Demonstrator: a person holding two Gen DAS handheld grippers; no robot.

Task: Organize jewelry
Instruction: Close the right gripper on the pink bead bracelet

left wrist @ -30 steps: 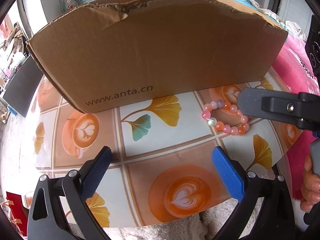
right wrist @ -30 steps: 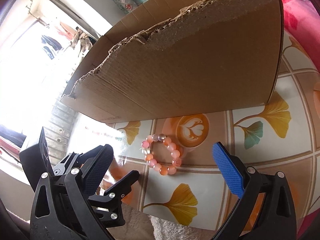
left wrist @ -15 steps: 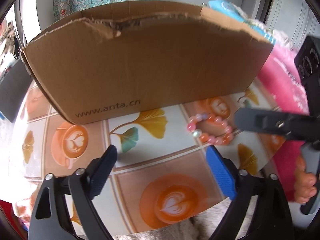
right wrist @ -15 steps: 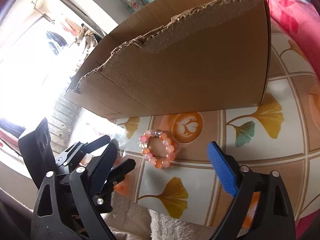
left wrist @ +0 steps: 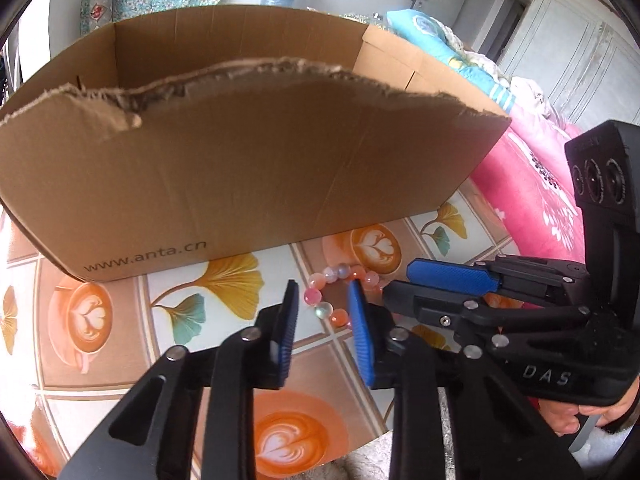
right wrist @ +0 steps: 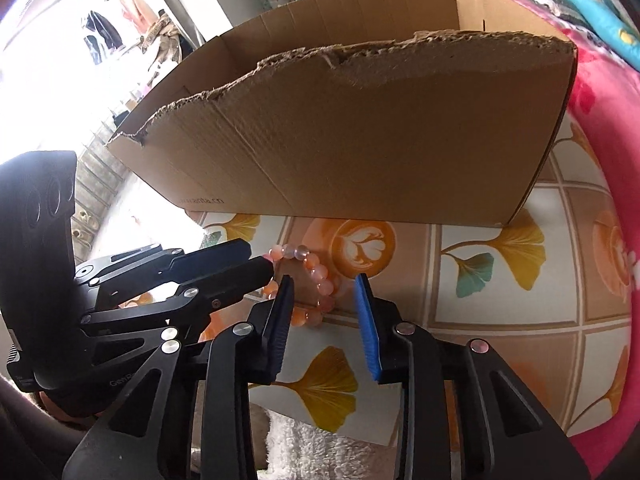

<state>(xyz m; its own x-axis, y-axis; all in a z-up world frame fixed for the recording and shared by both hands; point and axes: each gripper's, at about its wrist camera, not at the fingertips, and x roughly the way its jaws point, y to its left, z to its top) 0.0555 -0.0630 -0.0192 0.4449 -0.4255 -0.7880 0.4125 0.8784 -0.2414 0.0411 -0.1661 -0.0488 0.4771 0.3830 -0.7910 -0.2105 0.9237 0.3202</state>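
Bracelet [left wrist: 340, 296] beads are seen in the left wrist view on the desk [left wrist: 224, 328], just ahead of the left gripper [left wrist: 323, 300], whose jaws are closing with a few beads framed between them, not yet pinched. The right gripper [left wrist: 400, 284] is seen alongside.

In the right wrist view, the bracelet [right wrist: 316, 280] lies just ahead of the closing right gripper [right wrist: 324, 292], its near side between unpressed pads. Both grippers are judged equally near. The cardboard box [right wrist: 360, 140] stands beyond.

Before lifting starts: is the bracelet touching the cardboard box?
Apart. Right wrist view shows patterned tabletop between bracelet and cardboard box.
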